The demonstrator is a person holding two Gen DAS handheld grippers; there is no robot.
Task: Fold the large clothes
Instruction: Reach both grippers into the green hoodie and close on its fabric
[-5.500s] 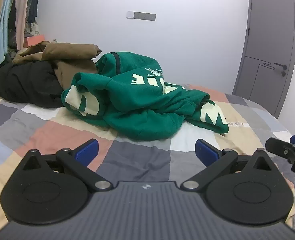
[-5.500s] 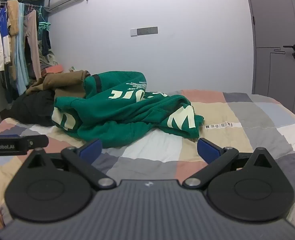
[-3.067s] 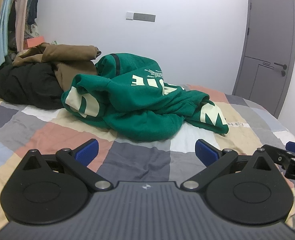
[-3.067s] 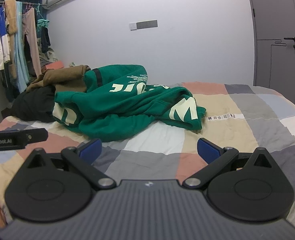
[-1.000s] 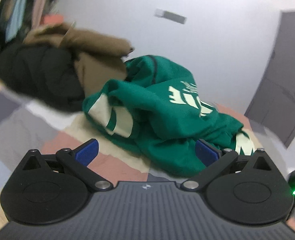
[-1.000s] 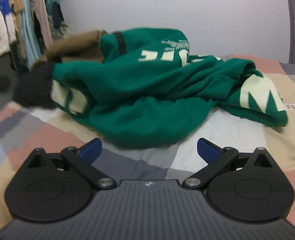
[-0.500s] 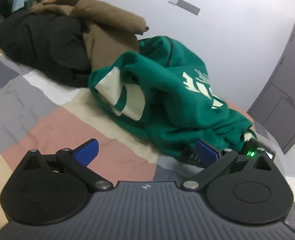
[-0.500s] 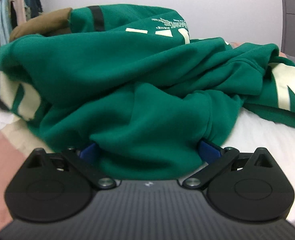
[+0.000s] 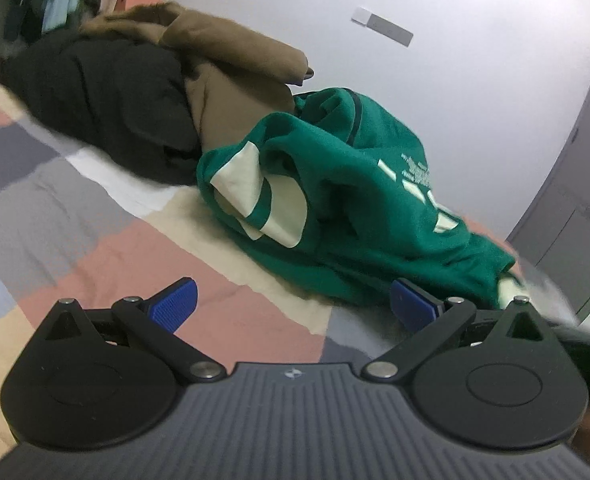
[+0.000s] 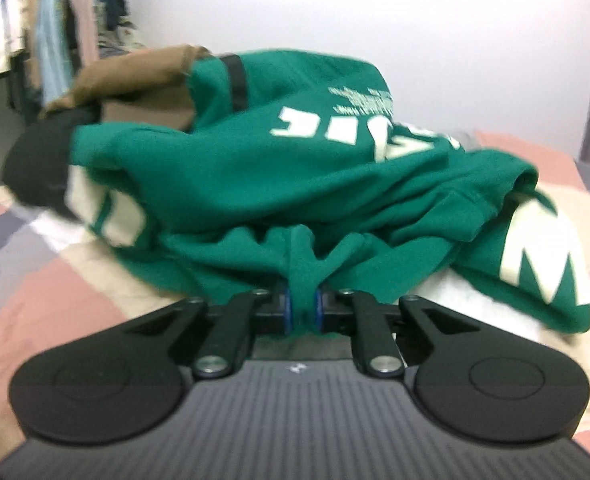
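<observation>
Since half a second ago the right hand-held gripper [image 10: 303, 307] went from spread around the hem to pinched on a pleat of the crumpled green sweatshirt with cream lettering [image 10: 295, 184]; left hand-held gripper [image 9: 293, 304] has swung closer to the heap.

Left to right: the left one is spread wide and empty, hovering over the patchwork quilt on the bed [image 9: 107, 248], just short of the sweatshirt's near edge. Sweatshirt lies bunched mid-bed, leaning on the brown garment [image 9: 231, 64] and black garment [image 9: 99, 100] behind it.

Risks:
- right grip holds only a narrow pleat (likely several layers), so a pull could slip or lift the wrong layer
- dragging may bring the brown garment along
- left grabbing a sleeve, not the hem, would twist the spread
</observation>
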